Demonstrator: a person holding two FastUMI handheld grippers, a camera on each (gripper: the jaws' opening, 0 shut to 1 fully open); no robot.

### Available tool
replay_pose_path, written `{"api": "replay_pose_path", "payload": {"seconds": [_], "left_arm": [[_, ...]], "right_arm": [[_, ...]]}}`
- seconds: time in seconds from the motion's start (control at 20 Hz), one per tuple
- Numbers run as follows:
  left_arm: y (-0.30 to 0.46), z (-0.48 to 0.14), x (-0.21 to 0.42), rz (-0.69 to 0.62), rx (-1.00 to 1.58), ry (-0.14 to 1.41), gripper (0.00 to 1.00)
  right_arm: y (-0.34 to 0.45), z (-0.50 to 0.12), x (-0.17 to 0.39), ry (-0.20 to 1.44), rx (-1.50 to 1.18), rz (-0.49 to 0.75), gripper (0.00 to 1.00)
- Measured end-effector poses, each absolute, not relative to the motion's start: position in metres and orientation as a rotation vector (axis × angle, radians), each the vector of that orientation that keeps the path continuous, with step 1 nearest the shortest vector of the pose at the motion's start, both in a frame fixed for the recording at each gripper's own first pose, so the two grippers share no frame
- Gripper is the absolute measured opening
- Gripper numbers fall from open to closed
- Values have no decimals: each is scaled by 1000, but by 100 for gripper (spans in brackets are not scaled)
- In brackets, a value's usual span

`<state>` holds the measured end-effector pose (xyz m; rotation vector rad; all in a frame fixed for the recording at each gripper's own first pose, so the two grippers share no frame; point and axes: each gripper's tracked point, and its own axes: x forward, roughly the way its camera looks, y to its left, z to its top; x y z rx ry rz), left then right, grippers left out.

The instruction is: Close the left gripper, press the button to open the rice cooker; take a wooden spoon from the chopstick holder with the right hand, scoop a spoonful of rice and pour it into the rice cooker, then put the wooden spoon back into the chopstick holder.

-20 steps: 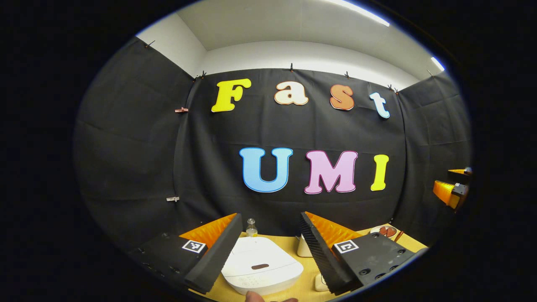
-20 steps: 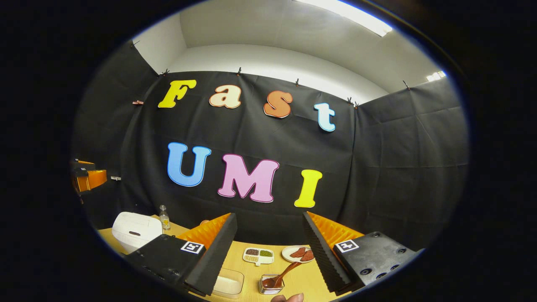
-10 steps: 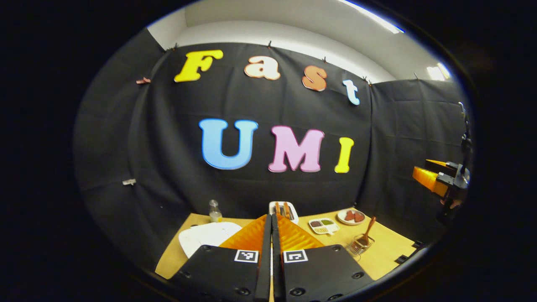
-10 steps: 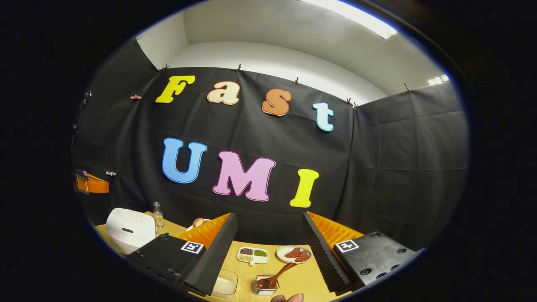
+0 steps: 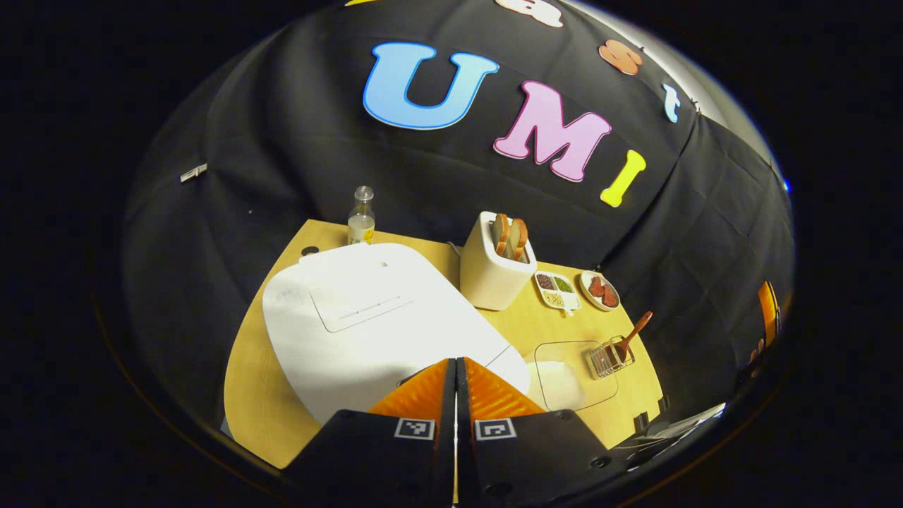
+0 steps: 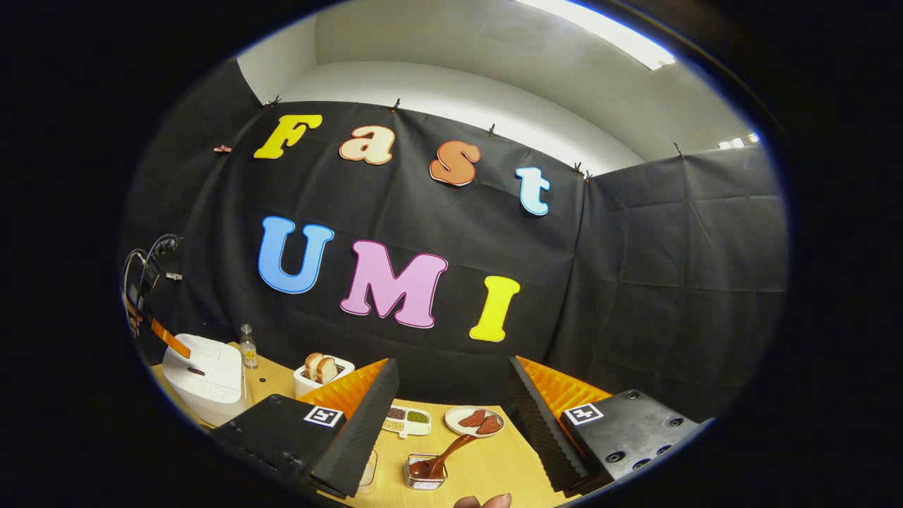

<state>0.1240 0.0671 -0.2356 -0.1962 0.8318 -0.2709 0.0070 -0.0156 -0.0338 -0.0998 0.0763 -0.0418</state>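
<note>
Rice cooker (image 5: 367,324) sits on the left part of the yellow table (image 5: 247,395), lid down, white, its long axis running from the near edge toward the back wall; the front end with the button faces the near edge and is partly hidden behind the left gripper (image 5: 455,374). That gripper's two fingers are pressed together with nothing between them, tips pointing down at the cooker's front edge; whether they touch the button cannot be told. Step in hand, by my reading: the button press that opens the lid, with the closing of the fingers already done. Next move calls for a short, straight push onto the button, then clearance for the lid to swing up. Wooden spoon (image 6: 444,455) stands in the clear holder (image 6: 425,473), bowl down, handle leaning up and toward the right and back, just in front of the plate (image 6: 474,421). Right gripper (image 6: 451,423) hangs above it, fingers spread wide, holding nothing. A clear container of rice (image 5: 564,370) lies between cooker and holder. Toaster with bread (image 5: 494,268), a sectioned dish (image 5: 557,291) and a small bottle (image 5: 361,219) stand farther back.
</note>
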Motion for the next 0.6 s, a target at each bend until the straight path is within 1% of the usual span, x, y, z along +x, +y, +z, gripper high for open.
{"api": "replay_pose_path", "payload": {"seconds": [0.35,0.6], "left_arm": [[68,-273,124,-248,-56,942,7],[67,-272,129,-249,-5,926,7]], "right_arm": [[-21,-41,7,99,-122,-52,97],[-23,-42,8,100,-125,-57,97]]}}
